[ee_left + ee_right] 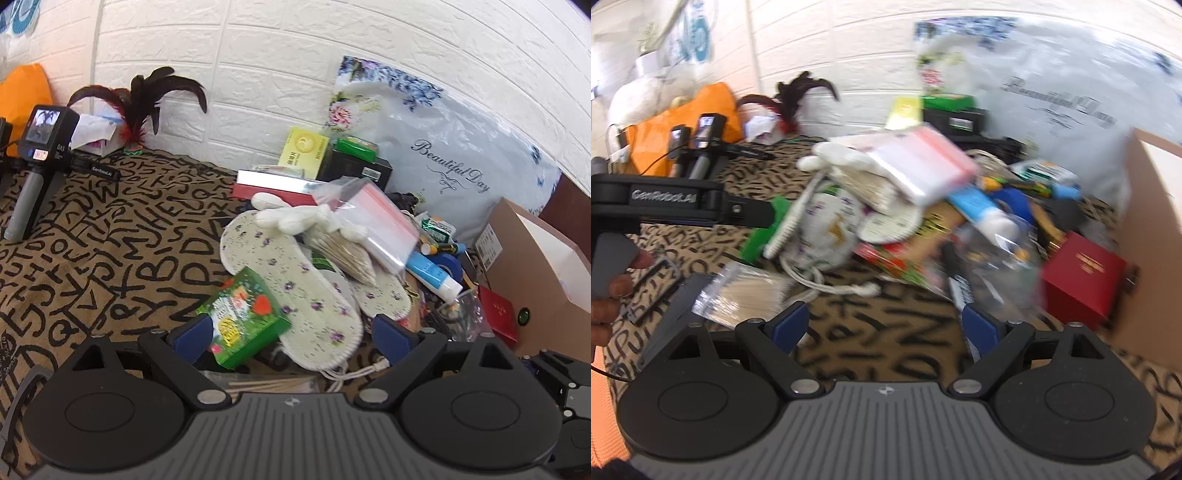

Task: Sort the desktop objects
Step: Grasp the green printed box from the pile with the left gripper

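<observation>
Wide-spread left tongs (pixel 291 330) straddle a green box (pixel 243 317) lying against a floral insole (pixel 295 280).

Left gripper (pixel 291 332) low and level, fingers (pixel 195 330) spread wide, right gripper (pixel 886 326) likewise agape, nothing between its fingers (pixel 979 328), left hand (pixel 613 284) on trigger

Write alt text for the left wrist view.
The open left gripper hovers over a pile of clutter, its fingers apart around a green box and a flowered insole. Behind lie a zip bag, a blue-and-white tube and a cardboard box, on a letter-patterned cloth.
</observation>
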### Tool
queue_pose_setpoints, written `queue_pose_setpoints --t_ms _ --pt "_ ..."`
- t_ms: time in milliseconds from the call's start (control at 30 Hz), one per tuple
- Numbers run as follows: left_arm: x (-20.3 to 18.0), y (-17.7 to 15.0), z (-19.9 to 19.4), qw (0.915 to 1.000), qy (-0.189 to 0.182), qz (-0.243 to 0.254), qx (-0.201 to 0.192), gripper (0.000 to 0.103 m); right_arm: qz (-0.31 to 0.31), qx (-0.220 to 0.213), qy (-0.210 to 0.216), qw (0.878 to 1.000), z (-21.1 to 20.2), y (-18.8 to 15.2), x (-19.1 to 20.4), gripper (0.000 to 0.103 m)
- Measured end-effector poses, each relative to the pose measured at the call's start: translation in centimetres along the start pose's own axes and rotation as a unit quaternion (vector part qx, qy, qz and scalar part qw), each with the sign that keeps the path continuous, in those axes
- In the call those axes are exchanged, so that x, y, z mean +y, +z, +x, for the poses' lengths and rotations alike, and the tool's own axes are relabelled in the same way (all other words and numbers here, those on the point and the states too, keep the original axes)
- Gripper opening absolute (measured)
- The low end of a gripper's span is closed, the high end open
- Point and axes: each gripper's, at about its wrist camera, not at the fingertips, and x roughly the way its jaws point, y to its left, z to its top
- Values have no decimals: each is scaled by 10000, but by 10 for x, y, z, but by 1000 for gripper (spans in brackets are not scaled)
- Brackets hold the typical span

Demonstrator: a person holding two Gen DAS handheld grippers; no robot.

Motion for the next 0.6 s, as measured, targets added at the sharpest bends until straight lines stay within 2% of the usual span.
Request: queue_pose_setpoints --t_ms 67,167,367,433,600 --pt "10 2 8 9999 62 -105 96 90 -92 -57 184 9998 7 7 10 86" --pt "23 5 21 9994 -30 -315 167 89 -266 -113 381 9989 17 19 26 81" --pt "39 12 48 9983 -171 -408 381 89 -576 -153 501 9970 44 38 46 69" --pt "45 12 56 9976 -215 -473 455 90 -560 -94 539 9969 54 41 48 59" --pt "58 12 64 9944 -401 -774 604 96 -601 4 629 9962 69 44 55 49"
